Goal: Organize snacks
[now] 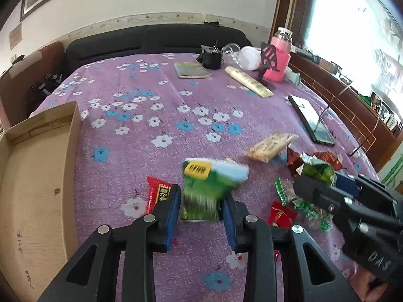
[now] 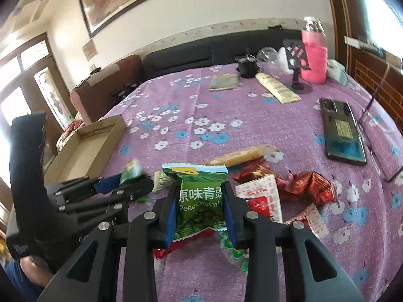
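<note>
My left gripper (image 1: 201,198) is shut on a green pea snack packet (image 1: 209,188), held above the purple floral tablecloth; it also shows in the right wrist view (image 2: 131,183), with its packet (image 2: 132,171). My right gripper (image 2: 200,196) is shut on another green pea packet (image 2: 199,191); it shows in the left wrist view (image 1: 325,186), with its packet (image 1: 317,170). Loose snacks lie around: a red packet (image 1: 157,192), a beige biscuit pack (image 1: 270,147), red foil wrappers (image 2: 309,187) and a white-red packet (image 2: 262,196). An open cardboard box (image 1: 37,176) stands at the left, also in the right wrist view (image 2: 88,146).
A phone (image 2: 342,130) lies at the right. At the back stand a pink-sleeved jar (image 2: 314,58), a black stand (image 2: 297,60), a cream tube (image 2: 277,88), a booklet (image 2: 224,81) and a black cup (image 2: 248,68). A dark sofa (image 1: 151,40) is behind the table.
</note>
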`<state>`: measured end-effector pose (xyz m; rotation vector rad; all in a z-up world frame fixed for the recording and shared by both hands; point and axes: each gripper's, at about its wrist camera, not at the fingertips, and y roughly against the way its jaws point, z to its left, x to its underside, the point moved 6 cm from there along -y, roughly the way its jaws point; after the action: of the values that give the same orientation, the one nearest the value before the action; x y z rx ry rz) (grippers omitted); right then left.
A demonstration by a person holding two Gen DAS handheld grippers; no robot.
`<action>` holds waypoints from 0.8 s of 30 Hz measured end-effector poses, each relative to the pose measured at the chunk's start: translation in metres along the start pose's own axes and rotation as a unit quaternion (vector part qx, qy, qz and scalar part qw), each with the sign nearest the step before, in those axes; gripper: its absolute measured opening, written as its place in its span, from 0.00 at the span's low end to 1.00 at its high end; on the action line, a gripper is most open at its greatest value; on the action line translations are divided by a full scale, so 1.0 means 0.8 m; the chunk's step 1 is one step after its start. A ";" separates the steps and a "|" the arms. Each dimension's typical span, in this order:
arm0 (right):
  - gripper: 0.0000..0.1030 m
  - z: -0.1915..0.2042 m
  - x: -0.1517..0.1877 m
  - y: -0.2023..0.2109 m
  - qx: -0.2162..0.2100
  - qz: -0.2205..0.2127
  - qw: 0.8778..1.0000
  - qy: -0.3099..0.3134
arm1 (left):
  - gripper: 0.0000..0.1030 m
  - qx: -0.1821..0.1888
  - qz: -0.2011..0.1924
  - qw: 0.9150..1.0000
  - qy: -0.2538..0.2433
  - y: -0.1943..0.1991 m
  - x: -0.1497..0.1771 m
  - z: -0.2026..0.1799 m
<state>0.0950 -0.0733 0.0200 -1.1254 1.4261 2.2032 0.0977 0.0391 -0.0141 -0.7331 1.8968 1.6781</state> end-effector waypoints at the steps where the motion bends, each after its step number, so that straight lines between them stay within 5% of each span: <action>1: 0.30 0.002 0.000 0.001 0.000 -0.001 1.000 0.005 | 0.32 0.000 -0.003 1.000 0.000 0.002 -0.001 0.000; 12: 0.30 0.005 0.001 0.001 0.008 -0.003 1.000 0.009 | 0.33 0.006 -0.001 1.000 -0.012 -0.002 -0.002 -0.005; 15: 0.30 0.000 0.001 0.000 0.008 0.000 1.000 0.000 | 0.61 -0.002 0.006 1.000 -0.024 -0.008 0.000 -0.011; 21: 0.30 -0.002 0.000 0.001 0.006 -0.001 1.000 -0.004 | 0.59 -0.015 0.018 0.999 -0.043 -0.027 0.002 -0.018; 22: 0.30 -0.002 0.000 0.001 0.005 -0.001 1.000 -0.003 | 0.55 -0.019 0.017 0.999 -0.047 -0.028 0.002 -0.019; 23: 0.30 -0.001 0.000 0.002 0.004 -0.001 1.000 -0.003 | 0.36 -0.020 0.018 0.998 -0.051 -0.028 0.003 -0.021; 24: 0.30 -0.001 -0.001 0.002 0.004 -0.002 1.000 -0.002 | 0.36 -0.019 0.025 0.998 -0.054 -0.031 0.006 -0.023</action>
<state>0.0950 -0.0748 0.0211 -1.1184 1.4287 2.1948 0.1109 0.0182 -0.0332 -0.6014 1.8281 1.7517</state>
